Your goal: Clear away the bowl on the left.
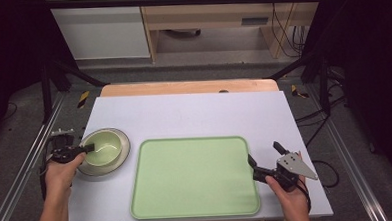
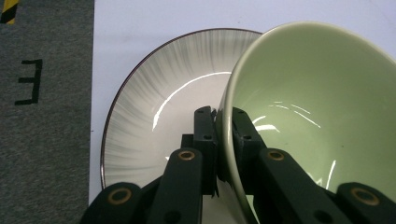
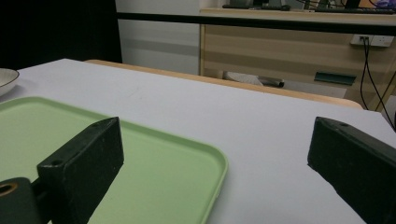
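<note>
Left claw point(image 1: 88, 148) at bench's point(image 1: 194, 115) left edge, on the rim of green bowl point(image 1: 103, 147); bowl sits on striped plate point(image 1: 121, 159). Right claw point(image 1: 266, 160) beside green tray's point(image 1: 192, 178) right edge.

Left gripper view: jaws pinch bowl point(image 2: 317, 112) wall, one inside, one outside, above plate point(image 2: 159, 102).

Right gripper view: jaws spread wide, holding nothing; tray point(image 3: 177, 172) corner between them.

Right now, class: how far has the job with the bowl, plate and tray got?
Done: the left tongs have clamped the green bowl's rim. In hand: the bowl tilts over the plate. Left: probably carrying it somewhere; the tray holds nothing, and the right tongs wait open beside it.
</note>
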Action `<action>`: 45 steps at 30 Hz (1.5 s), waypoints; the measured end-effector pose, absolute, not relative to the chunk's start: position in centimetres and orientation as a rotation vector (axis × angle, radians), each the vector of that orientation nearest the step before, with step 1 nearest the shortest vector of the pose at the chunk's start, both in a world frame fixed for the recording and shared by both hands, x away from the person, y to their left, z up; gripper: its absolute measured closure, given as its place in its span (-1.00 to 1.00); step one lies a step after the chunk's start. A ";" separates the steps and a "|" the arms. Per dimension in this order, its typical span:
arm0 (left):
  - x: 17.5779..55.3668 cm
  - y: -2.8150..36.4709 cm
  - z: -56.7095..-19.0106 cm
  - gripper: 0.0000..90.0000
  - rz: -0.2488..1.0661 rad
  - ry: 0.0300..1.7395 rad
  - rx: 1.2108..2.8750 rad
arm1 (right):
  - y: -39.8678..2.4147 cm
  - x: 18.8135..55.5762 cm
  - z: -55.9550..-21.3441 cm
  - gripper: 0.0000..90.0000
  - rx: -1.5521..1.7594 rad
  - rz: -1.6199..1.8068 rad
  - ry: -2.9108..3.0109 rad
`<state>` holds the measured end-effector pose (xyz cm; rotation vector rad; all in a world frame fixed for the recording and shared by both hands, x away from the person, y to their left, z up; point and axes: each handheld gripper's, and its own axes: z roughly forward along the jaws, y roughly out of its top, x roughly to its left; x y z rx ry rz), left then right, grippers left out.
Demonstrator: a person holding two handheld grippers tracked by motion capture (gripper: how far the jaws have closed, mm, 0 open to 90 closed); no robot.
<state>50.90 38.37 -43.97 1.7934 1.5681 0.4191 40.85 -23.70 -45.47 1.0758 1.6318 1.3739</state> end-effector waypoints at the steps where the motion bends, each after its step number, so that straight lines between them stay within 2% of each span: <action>1: 50.9 38.4 -44.0 0.85 0.419 1.568 1.793 | -23.7 40.8 -45.5 -0.92 1.076 1.374 1.632; 7: 51.0 38.2 -44.0 0.85 0.392 1.563 1.779 | -23.8 41.0 -45.6 -0.91 1.081 1.372 1.637; 13: 50.7 38.6 -43.6 0.85 0.426 1.571 1.769 | -23.7 40.8 -45.4 -0.91 1.081 1.383 1.627; 30: 50.2 39.1 -42.6 0.84 0.415 1.555 1.709 | -23.6 41.1 -45.7 -0.92 1.071 1.378 1.638; 45: 50.0 38.2 -41.5 0.84 0.442 1.503 1.700 | -23.3 40.9 -45.5 -0.92 1.047 1.377 1.654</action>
